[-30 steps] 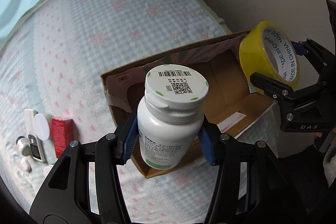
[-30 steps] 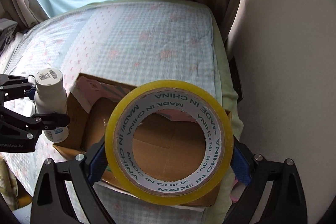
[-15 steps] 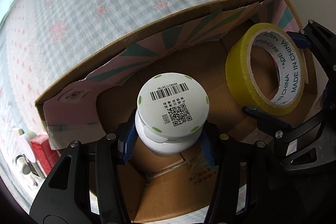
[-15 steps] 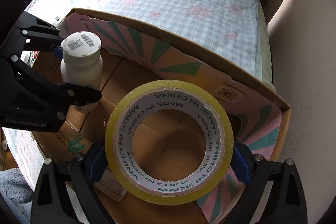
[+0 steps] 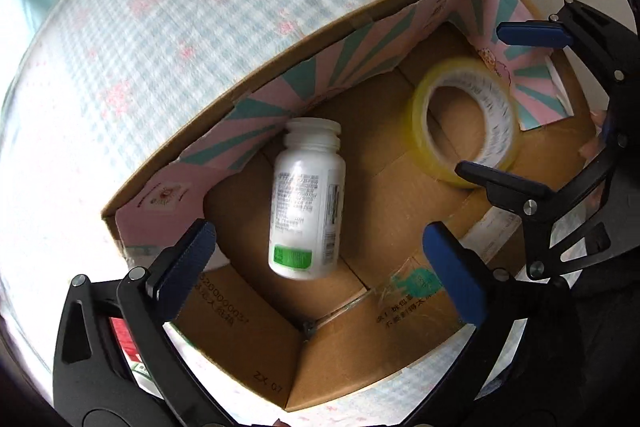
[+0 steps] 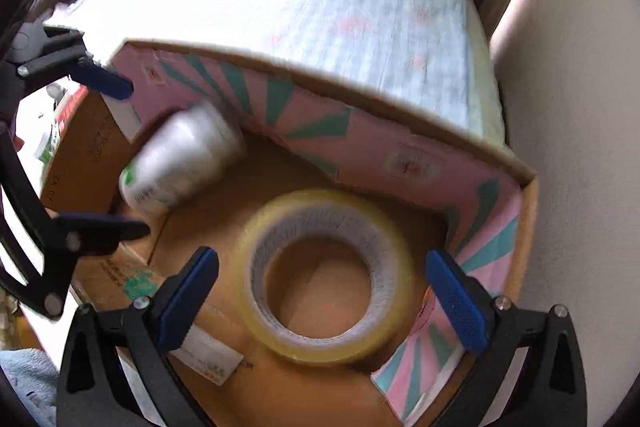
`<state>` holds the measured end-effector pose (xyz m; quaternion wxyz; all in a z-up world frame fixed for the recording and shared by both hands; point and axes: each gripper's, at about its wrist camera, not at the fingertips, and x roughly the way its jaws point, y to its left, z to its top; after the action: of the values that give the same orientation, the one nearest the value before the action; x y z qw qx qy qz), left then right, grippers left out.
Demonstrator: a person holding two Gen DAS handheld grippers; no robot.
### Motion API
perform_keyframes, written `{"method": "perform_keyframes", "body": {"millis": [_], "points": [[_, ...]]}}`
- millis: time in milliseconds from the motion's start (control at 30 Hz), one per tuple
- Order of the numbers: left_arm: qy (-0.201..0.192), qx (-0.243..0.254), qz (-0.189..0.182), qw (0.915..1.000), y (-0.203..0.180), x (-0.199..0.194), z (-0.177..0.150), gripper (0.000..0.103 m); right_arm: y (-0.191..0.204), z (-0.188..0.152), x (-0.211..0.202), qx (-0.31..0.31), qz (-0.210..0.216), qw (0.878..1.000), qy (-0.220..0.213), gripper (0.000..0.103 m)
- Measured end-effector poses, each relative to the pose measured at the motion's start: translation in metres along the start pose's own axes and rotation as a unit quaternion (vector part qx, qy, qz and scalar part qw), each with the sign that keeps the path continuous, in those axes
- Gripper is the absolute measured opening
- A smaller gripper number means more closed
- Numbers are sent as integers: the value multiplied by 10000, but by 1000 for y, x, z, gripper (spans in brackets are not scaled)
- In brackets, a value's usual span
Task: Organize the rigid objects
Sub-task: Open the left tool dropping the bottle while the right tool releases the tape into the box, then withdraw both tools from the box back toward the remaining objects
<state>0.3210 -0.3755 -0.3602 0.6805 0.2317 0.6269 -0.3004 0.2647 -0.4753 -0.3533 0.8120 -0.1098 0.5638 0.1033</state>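
Left gripper: the black left gripper [image 5: 316, 267] with blue pads hangs over the box pointing down; its jaws are opening and stand wide, touching nothing, with the bottle below the gap between them.
Right gripper: the black right gripper [image 6: 322, 297] with blue pads tilts steeply down into the box; its jaws are opening, spread wider than the tape roll, the pads clear of it on both sides.
Bottle: the white plastic pill bottle [image 5: 308, 199] with a white cap and a green patch on its label lies on its side on the box floor, cap touching the pink inner wall, base toward the left gripper. It is blurred in the right wrist view [image 6: 180, 163].
Tape: the yellow roll of clear packing tape [image 6: 324, 275] sits on the box floor, leaning a little, in the half nearer the wall; well apart from the bottle.
Box: the open brown cardboard box [image 5: 256, 343] with a pink and teal striped inner lining holds both things; it rests on the bed.
Bed: the bed with a pale blue checked cover and pink flowers [image 5: 132, 39] runs behind the box.
Beside the box: a red carton [image 5: 122, 331] shows partly behind the left gripper's finger, outside the box.
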Motion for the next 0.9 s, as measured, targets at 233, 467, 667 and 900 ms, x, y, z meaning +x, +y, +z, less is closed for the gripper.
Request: {"method": "perform_keyframes", "body": {"millis": [233, 467, 667, 900], "points": [[57, -194, 2, 9998, 15, -6, -12, 103, -4, -7, -5, 73, -365, 9993, 59, 103], [-61, -341, 3, 9994, 6, -20, -47, 103, 8, -8, -24, 212, -377, 9989, 174, 103], [-228, -478, 25, 9986, 9, -49, -59, 103, 16, 4, -50, 100, -385, 9992, 74, 103], [-641, -631, 88, 9959, 14, -89, -71, 103, 26, 25, -86, -13, -270, 9995, -188, 103]]}}
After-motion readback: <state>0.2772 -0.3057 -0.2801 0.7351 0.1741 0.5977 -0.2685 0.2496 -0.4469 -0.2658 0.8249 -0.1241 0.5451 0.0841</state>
